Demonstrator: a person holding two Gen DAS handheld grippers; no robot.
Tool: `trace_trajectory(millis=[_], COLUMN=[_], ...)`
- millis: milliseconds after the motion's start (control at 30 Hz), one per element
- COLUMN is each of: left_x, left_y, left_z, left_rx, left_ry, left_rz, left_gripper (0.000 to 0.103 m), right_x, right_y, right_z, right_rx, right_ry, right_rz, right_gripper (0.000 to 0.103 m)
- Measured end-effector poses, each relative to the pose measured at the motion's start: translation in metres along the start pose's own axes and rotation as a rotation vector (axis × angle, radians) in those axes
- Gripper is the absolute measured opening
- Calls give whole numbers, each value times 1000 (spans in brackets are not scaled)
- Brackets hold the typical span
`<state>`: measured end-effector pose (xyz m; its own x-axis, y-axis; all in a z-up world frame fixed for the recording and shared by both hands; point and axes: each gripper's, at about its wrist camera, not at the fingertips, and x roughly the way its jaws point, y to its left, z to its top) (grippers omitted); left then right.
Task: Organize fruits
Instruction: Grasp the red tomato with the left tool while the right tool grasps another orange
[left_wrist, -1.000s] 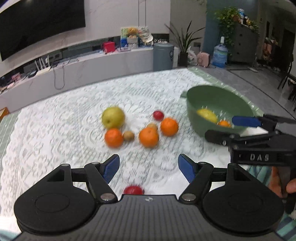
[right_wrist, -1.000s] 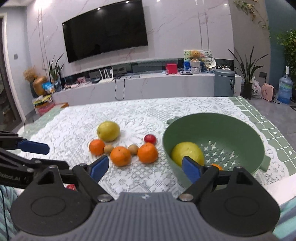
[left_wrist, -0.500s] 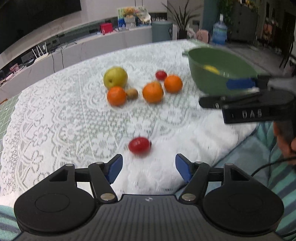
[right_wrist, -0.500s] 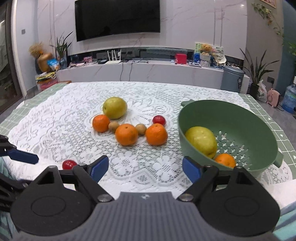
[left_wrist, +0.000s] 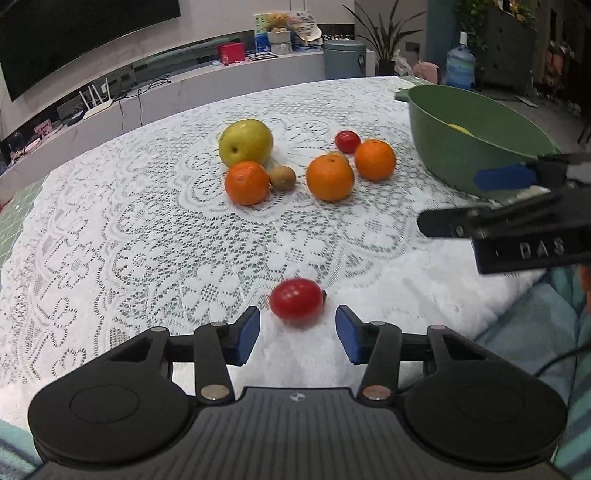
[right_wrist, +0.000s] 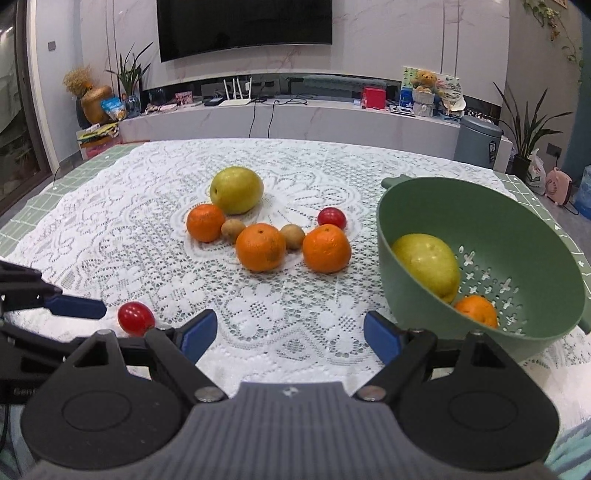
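A red cherry tomato (left_wrist: 295, 302) lies near the table's front edge, just ahead of my open left gripper (left_wrist: 297, 334); it also shows in the right wrist view (right_wrist: 135, 318). My right gripper (right_wrist: 290, 336) is open and empty, left of the green colander (right_wrist: 532, 221), which holds a yellow pear (right_wrist: 426, 264) and an orange (right_wrist: 476, 310). On the lace cloth lie a yellow-green pear (right_wrist: 236, 190), three oranges (right_wrist: 260, 247), two kiwis (right_wrist: 292, 236) and a second red tomato (right_wrist: 331, 218).
The white lace cloth (right_wrist: 295, 306) covers a green table. The right gripper's body (left_wrist: 517, 229) reaches into the left wrist view at the right. A low TV cabinet (right_wrist: 295, 118) and a grey bin (right_wrist: 478, 142) stand beyond the table.
My left gripper has moved forward and down towards the near cherry tomato, which now sits just ahead of its fingers. The right gripper has risen slightly and stays open.
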<state>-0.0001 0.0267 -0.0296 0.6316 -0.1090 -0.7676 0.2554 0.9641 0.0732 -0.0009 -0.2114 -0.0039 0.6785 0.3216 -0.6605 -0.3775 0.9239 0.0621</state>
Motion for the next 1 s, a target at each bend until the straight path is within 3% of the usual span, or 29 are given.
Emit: trace_trajectory(millis=[300,400,600,1000], left_x=[14,15,16,18], left_y=[3,4,7,24], left_z=[4,5,5,23], left_rx=[-14,-22,-29,-99], left_ry=[-4,-11,-9,-40], left_rz=[-10,-20,-46,-18], left_gripper=[57,52,41,40], right_x=[14,18,21,39], right_y=[4,8,15,22], right_z=[2,2,4,18], right_rx=[-26,-41,-88,-109], right_ry=[28,33,2,-45], right_rz=[28,39,45,54], right_gripper=[83,82,76,69])
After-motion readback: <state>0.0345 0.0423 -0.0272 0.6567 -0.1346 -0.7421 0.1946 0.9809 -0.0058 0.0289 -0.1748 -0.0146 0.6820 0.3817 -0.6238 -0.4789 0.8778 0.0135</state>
